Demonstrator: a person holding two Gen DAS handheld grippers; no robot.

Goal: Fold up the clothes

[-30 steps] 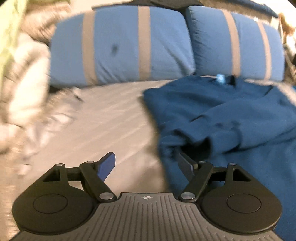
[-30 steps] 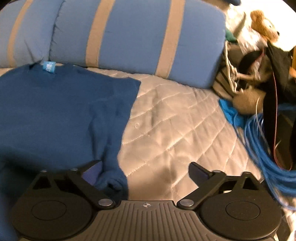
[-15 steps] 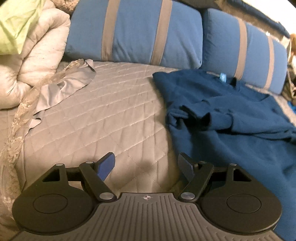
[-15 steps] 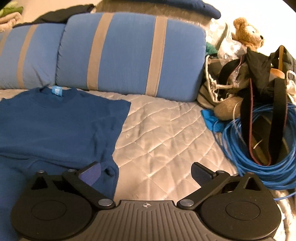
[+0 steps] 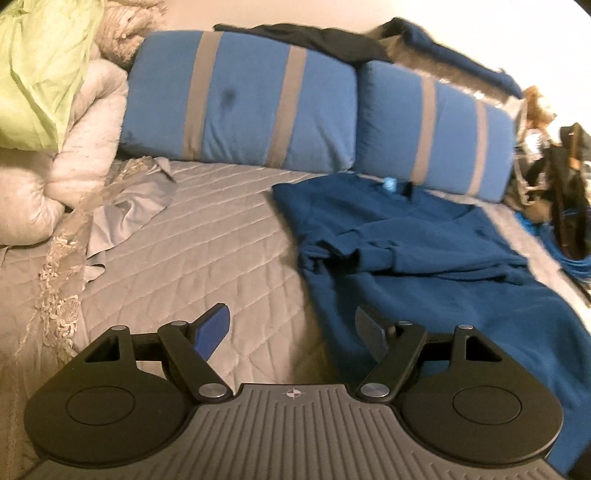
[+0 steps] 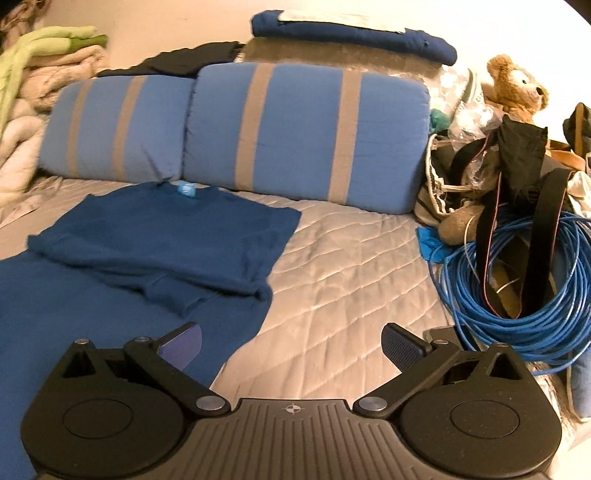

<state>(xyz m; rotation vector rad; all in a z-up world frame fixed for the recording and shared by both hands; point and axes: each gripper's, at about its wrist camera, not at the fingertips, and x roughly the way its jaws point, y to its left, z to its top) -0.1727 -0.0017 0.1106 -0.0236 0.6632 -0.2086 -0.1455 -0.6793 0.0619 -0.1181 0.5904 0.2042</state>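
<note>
Hovering with jaws apart and empty, left gripper (image 5: 291, 328) and right gripper (image 6: 291, 341) are risking snagging the quilted grey bedcover (image 6: 351, 266) along with the dark blue knit sweater (image 6: 166, 236) at 10 o'clock, undoing its tucked-in sleeves.

A shirt (image 6: 162, 236) lay on the bed (image 6: 351, 266), its collar toward two pillows (image 6: 306, 136) standing side by side behind it. Folded clothes (image 6: 351, 31) rested behind and above the pillows. To the right of the shirt, apart from it, sat a coil of cable (image 6: 517, 295), with a teddy bear (image 6: 517, 88) behind. Left of the pillows, a bundled duvet (image 5: 85, 147) was heaped.
</note>
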